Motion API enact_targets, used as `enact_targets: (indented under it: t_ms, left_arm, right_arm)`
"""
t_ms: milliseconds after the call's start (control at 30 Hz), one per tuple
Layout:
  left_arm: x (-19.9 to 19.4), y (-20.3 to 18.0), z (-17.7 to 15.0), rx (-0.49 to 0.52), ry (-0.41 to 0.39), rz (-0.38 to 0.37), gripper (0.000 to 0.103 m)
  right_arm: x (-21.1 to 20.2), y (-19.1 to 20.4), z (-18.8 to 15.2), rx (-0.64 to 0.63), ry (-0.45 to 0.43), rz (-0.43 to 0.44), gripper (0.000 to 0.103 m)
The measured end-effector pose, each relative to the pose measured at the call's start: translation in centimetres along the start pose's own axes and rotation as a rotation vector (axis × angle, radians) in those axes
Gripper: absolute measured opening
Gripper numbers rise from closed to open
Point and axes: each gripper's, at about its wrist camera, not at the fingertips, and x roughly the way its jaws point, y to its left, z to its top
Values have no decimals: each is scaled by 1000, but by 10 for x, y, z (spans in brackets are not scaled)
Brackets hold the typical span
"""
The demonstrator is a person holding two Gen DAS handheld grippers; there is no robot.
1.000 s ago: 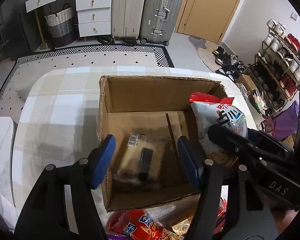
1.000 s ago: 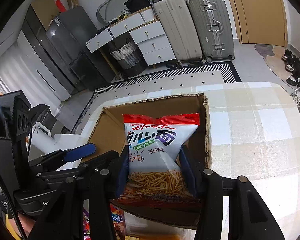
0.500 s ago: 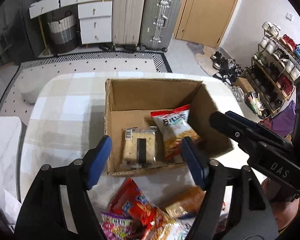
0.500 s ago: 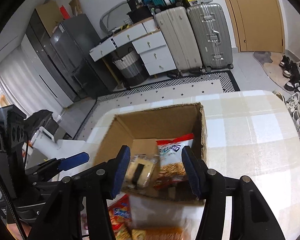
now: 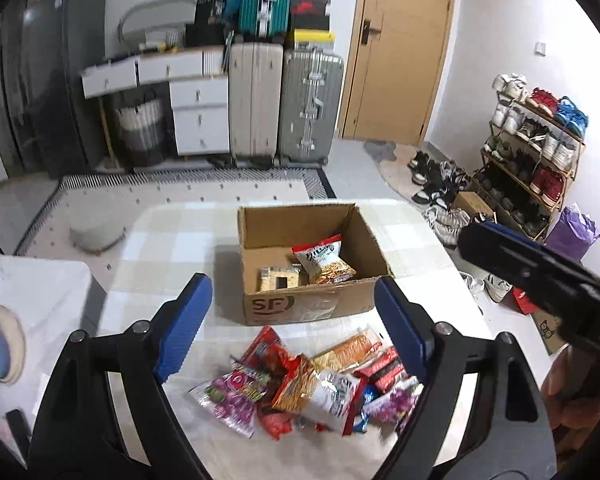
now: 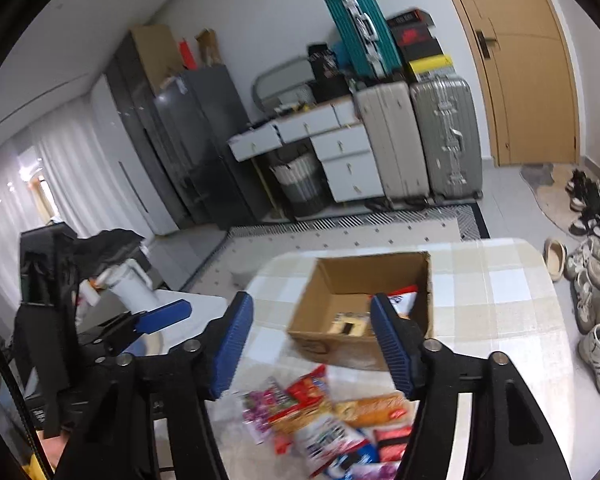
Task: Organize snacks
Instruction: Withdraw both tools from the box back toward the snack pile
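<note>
On my left, the left claw (image 5: 290,324) hangs above the tabletop (image 5: 172,240) with its blue pads spread wide apart and nothing between them; I judge it is held high and back so that I can survey the loose goods before choosing one. Directly below and between those pads lies the pile of snack packets (image 5: 312,380), a mixed heap of red, purple, orange and silver wrappers lying flat on the checked cloth, near the front wall of the cardboard box (image 5: 308,304). The box stands open-topped beyond the pile, presumably placed there as the collecting container, and it already holds a flat cracker pack (image 5: 278,278) on its floor and a noodle-snack bag (image 5: 326,258) leaning just beside it. To the right, the right claw (image 6: 312,344) is likewise spread and empty, hovering over the near edge of the pile. The left wrist view looks down into the box and shows both stored items plainly; the right wrist view sees the box (image 6: 364,300) from a lower angle, with one pad covering part of the bag. Only the right wrist view shows the left tool's body from the side.
</note>
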Motion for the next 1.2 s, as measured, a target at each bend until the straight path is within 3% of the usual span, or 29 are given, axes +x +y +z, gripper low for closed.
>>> enact_targets:
  t_ms: [100, 233, 400, 467, 533, 633, 900, 1033, 1200]
  left_arm:
    - [-46, -5, -11, 47, -57, 38, 83]
    - [-100, -3, -31, 48, -121, 35, 86]
    - [-149, 2, -58, 44, -174, 55, 87]
    - [-163, 1, -66, 48, -185, 55, 90]
    - [-178, 0, -77, 54, -209, 62, 102]
    - [-196, -2, -94, 65, -241, 54, 102]
    - [-210, 10, -129, 13, -270, 61, 102]
    - [-191, 19, -141, -11, -253, 75, 102]
    - [-150, 27, -156, -45, -171, 73, 102]
  right_arm:
    - [-35, 22, -8, -44, -45, 17, 65]
    - [-83, 47, -26, -73, -127, 31, 81]
    - [-125, 61, -50, -66, -193, 75, 88]
    - [-138, 66, -61, -80, -225, 89, 93]
    - [-152, 72, -74, -105, -273, 159, 98]
    - [-165, 88, -93, -170, -333, 163, 102]
    - [-174, 86, -137, -213, -371, 134, 103]
    - [-163, 67, -152, -198, -354, 44, 103]
    - [-139, 39, -168, -147, -290, -49, 103]
